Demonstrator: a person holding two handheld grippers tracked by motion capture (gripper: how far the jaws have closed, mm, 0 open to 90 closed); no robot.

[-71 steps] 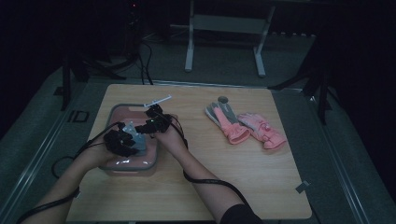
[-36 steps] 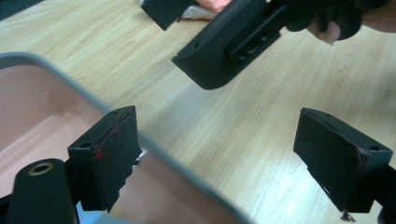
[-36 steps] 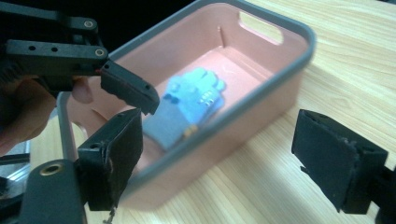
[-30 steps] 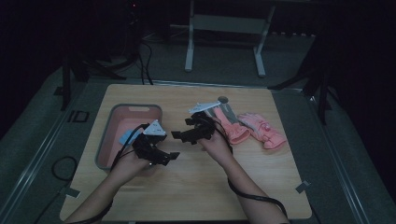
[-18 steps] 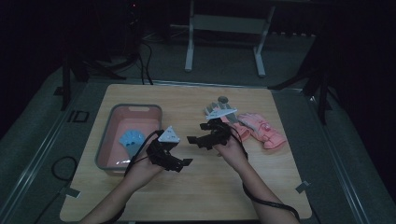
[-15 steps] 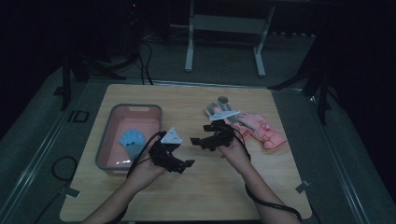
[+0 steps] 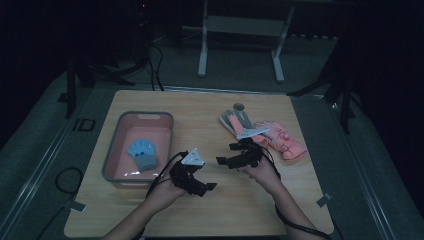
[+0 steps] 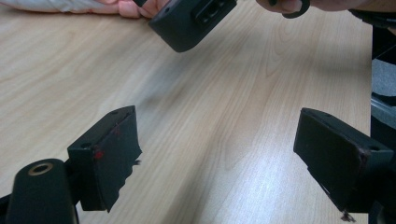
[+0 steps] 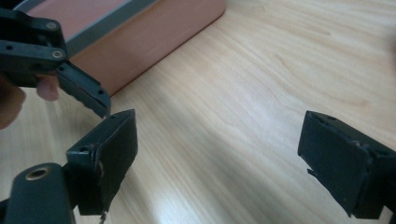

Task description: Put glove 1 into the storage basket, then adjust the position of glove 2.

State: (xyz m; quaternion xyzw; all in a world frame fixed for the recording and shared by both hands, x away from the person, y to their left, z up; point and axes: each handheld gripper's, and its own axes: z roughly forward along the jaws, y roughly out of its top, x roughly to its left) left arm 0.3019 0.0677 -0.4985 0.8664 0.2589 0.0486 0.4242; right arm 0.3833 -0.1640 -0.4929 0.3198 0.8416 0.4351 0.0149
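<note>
Both grippers have their jaws spread wide with nothing between them. In the left gripper view the left gripper (image 8: pixel 219 163) has just bare wood between its pads, same deal for the right gripper (image 9: pixel 217 161) in its own view. From above, the left gripper (image 7: pixel 196 181) sits near the front edge of the tabletop (image 7: pixel 210 220), just right of the pink bin (image 7: pixel 116 172), and the right gripper (image 7: pixel 235 159) hangs about mid-table, close to the pile of gloves (image 7: pixel 267 136) toward the right edge.

Looks to me like a glove-sorting job: one small blue glove (image 7: pixel 142 153) already lies inside the bin, and the pile is next. It holds a grey-and-white glove (image 7: pixel 239 122) and pink ones (image 7: pixel 282 142), overlapping each other.

Handling guess: these are light, floppy fabric, so no weight worries, but they'll droop and can drag a neighbour along. I'd pinch at the cuff or the edge of the palm of the top one, where the cloth is doubled and gives something to bite, not at a loose fingertip.
</note>
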